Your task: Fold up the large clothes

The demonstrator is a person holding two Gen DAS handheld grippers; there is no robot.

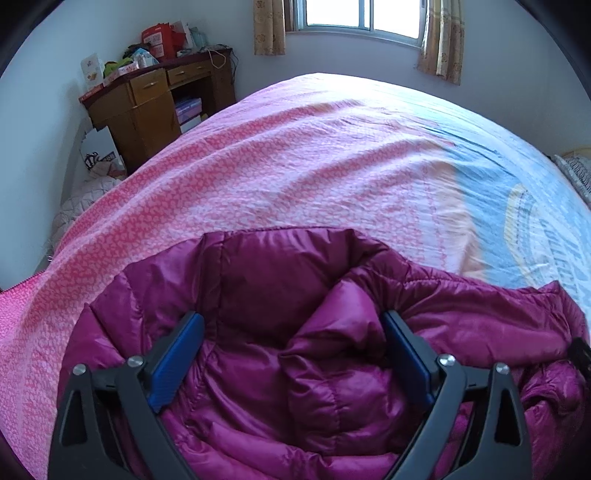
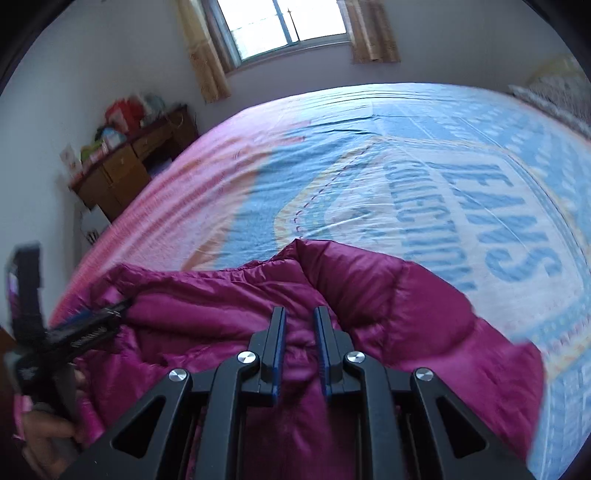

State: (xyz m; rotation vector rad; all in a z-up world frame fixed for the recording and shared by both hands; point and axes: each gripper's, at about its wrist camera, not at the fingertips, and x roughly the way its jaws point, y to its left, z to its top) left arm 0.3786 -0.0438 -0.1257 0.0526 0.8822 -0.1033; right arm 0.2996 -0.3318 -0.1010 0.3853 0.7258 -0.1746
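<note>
From the left wrist camera, we look down past the left gripper [image 1: 291,325], whose black arms carry two blue-padded fingers [image 1: 177,362] spread wide apart. Beneath and between them lies a puffy, quilted magenta down jacket [image 1: 280,369] with a glossy shell, bunched in soft folds on the near part of a wide bed covered by a pink and pale blue printed bedsheet [image 1: 295,162]. The padding swells up into the gap between the jaws, and each pad sits right at the fabric, though neither seems to press on it, so we read this gripper as open and holding nothing. The jacket's rounded upper edge curls up just beyond the fingertips. Further back, a brown wooden desk [image 1: 147,99] piled with boxes stands against the wall, left of a bright curtained window [image 1: 362,18]. From the right wrist camera, we see the right gripper [image 2: 299,314] with its blue-lined fingers [image 2: 280,332] drawn close together, only a narrow gap left, and a ridge of the same magenta jacket is pinched between them. The rest of the garment spreads out to both sides and beyond the fingertips over the blue lettered part of the sheet. At the left edge, blurred, the other gripper rests on the jacket's far side, with a person's hand [image 2: 48,435] wrapped around its handle.
</note>
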